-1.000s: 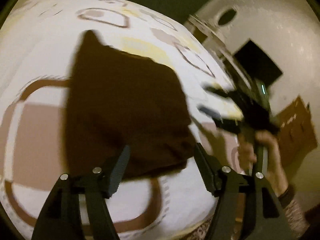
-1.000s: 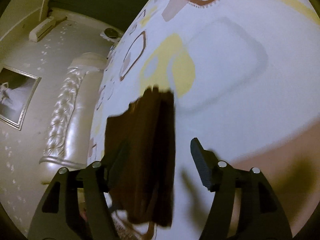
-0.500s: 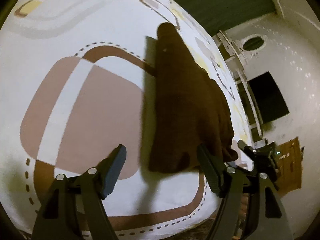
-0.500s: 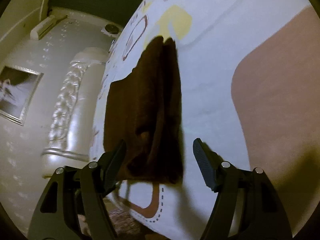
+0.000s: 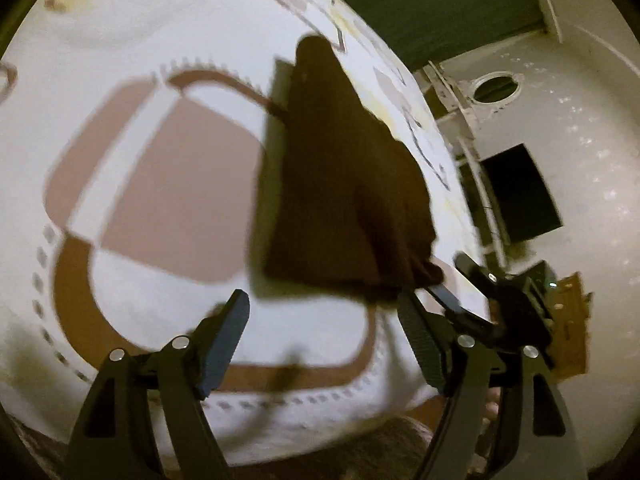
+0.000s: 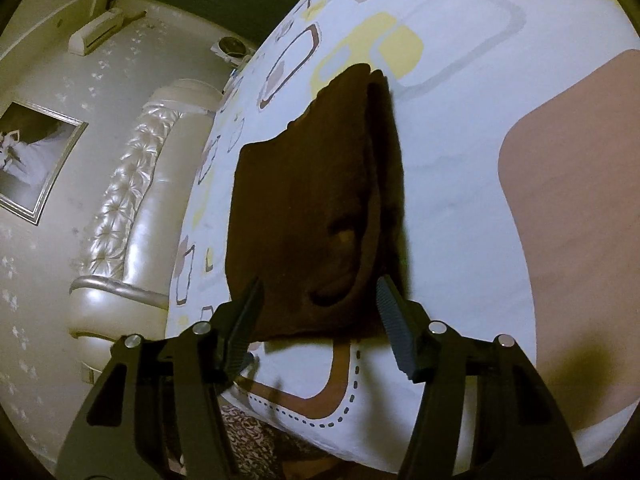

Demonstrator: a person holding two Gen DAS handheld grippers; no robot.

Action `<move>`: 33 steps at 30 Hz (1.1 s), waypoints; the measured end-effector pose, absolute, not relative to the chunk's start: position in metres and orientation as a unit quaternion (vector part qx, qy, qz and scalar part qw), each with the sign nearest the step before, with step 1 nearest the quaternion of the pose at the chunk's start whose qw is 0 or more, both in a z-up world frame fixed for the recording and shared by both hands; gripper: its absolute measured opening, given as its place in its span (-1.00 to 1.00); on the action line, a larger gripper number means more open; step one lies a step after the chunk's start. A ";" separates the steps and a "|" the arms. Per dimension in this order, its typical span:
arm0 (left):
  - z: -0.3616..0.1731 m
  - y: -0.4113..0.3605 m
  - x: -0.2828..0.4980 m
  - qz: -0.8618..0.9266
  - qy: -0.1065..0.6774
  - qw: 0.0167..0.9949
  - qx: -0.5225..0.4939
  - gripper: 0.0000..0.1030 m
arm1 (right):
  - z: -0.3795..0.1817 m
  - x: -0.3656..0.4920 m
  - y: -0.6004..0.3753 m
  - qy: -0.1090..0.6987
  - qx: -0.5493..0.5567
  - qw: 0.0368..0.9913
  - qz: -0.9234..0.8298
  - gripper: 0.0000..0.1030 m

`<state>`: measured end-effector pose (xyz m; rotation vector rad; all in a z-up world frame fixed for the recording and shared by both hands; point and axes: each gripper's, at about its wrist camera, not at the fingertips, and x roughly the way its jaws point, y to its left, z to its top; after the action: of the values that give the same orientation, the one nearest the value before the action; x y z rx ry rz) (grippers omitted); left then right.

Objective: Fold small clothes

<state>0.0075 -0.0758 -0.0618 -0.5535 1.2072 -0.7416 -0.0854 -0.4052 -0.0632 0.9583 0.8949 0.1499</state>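
Bed [image 5: 132,280] covered with white sheet [image 6: 460,200] printed with rounded-rectangle shapes: big pinkish-tan block left of centre in left wrist view, brown outline band with dashed stitch border along lower edge; yellow and grey outlines upper centre in right wrist view, tan block at right edge. Sheet smooth, mostly flat. One item directly on it: dark brown folded garment [image 5: 344,200], centre to upper centre in left wrist view, narrow end pointing up-frame, wide end toward bottom. In right wrist view same garment [image 6: 312,208] sits centre frame, layered fold edges along its right side, near bed's front edge.
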 end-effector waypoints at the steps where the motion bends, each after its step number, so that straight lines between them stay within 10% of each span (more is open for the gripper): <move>1: -0.065 -0.077 0.008 -0.340 0.554 0.712 -0.264 0.46 | -0.063 -0.085 -0.405 0.416 0.445 0.790 0.070 0.14; 15: -0.084 -0.066 0.028 -0.307 0.574 0.617 -0.442 0.46 | -0.073 -0.085 -0.406 0.419 0.459 0.780 0.070 0.14; 33: -0.068 -0.086 0.033 -0.241 0.555 0.703 -0.373 0.39 | -0.072 -0.089 -0.402 0.413 0.465 0.780 0.072 0.11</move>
<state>0.0331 -0.0857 -0.0683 -0.8299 1.2359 -0.5358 -0.0895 -0.4015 -0.0722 1.0058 0.8916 0.1565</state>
